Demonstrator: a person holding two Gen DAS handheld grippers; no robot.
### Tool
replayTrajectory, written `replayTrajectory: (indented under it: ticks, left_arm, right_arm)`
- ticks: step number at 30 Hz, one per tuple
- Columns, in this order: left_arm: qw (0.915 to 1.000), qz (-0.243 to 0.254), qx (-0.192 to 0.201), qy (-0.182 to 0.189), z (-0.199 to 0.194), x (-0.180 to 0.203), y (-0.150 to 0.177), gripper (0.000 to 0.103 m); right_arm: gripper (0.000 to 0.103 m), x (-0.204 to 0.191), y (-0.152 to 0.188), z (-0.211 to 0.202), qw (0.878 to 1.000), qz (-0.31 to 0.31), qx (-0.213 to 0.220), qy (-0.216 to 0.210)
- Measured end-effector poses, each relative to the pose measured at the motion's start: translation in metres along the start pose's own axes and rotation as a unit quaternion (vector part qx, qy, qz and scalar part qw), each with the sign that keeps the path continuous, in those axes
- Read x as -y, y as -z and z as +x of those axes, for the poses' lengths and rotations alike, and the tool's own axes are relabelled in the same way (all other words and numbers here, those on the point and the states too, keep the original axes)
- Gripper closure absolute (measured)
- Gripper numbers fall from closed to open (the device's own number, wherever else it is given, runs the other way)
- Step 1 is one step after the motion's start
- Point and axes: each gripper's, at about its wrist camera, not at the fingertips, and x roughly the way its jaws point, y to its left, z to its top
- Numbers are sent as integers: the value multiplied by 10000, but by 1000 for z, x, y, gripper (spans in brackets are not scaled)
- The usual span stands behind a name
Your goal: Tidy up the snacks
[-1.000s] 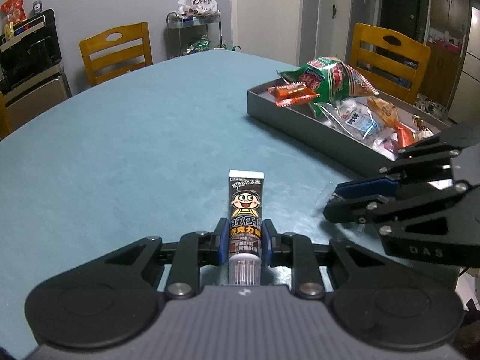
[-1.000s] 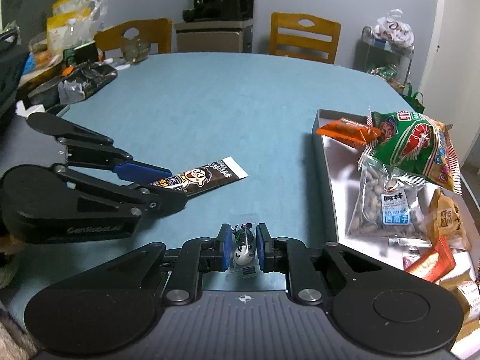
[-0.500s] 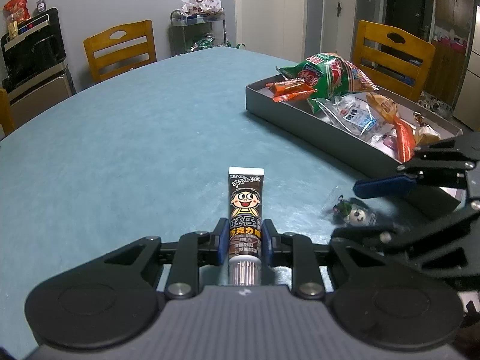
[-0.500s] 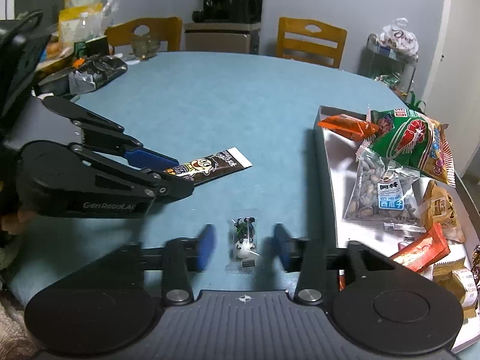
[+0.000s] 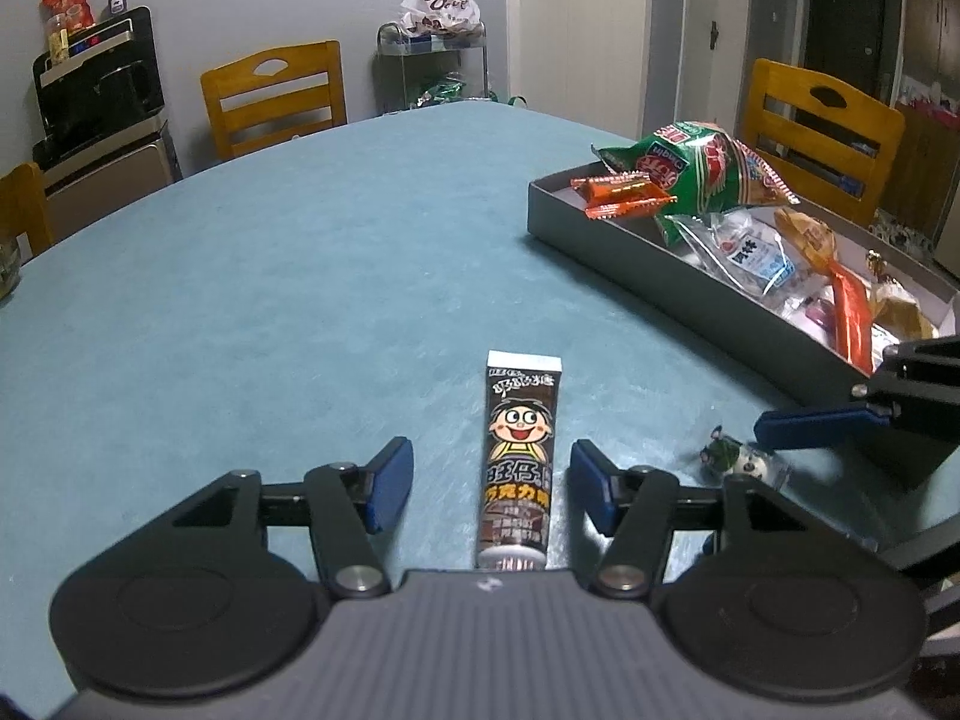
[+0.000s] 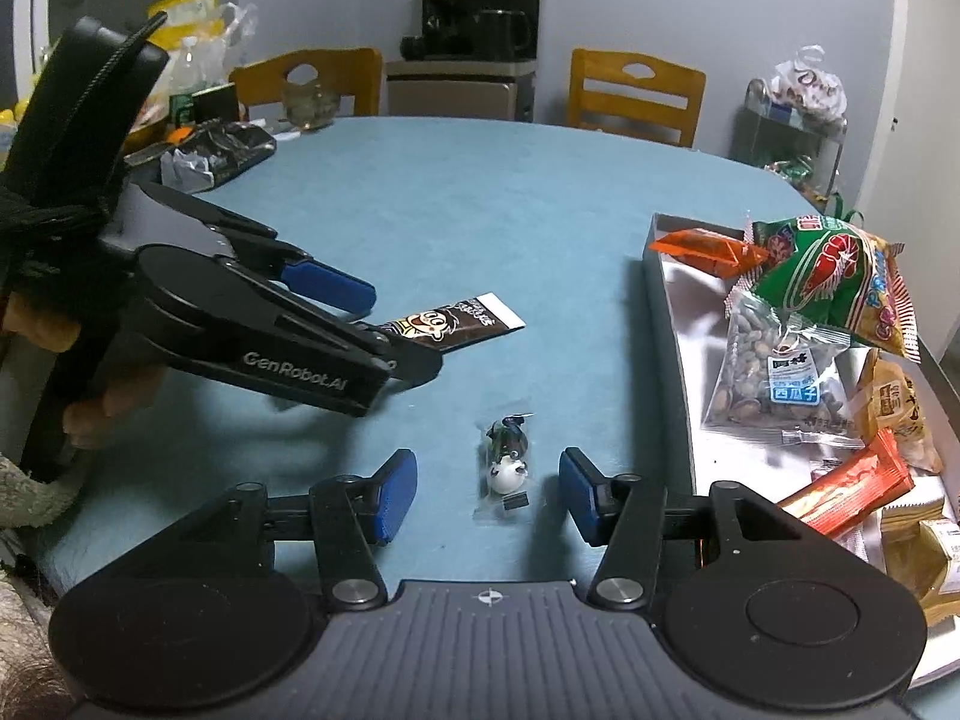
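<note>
A brown chocolate tube with a cartoon face lies flat on the teal table between the open jaws of my left gripper; it also shows in the right wrist view. A small clear-wrapped candy lies on the table between the open jaws of my right gripper; it also shows in the left wrist view. A grey tray at the right holds several snack packets, among them a green prawn-cracker bag and a seed packet.
Wooden chairs stand around the table's far side. A coffee machine on a cabinet is behind. Bags and clutter sit at the table's far left corner. A metal rack with a bag stands by the wall.
Both grippers have opened and let go. The right released the candy first, then the left released the chocolate tube. Both items now lie on the table.
</note>
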Motion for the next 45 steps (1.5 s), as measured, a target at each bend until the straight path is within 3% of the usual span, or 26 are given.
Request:
replayTrajectory:
  ticks: [9,16,22,27,38,45]
  left_arm:
    - [10000,-36,54,47,-7,1,7,45]
    - [9995,202,100,210,-13,8,11,68]
    - [9991,273,129,298,-18,4,16,73]
    - [9991,233,158,319,-20,-1,18,83]
    - [9985,279,305,351,-26,-2,20,83]
    - [9974,222,627,267,-44,-12,14,84]
  right_arm:
    - [52,-3,5,1,9997,-22,203,158]
    - [62,-2,4,2,9992,-112,261,274]
    - [68,-5,5,2,9991,-252,228,245]
    - [83,-8,4,2,9995,-220,219,93]
    - [85,-12,0,1,9993,-195,311,106]
    - [85,-9,-11,-10,9983,-187,546,112]
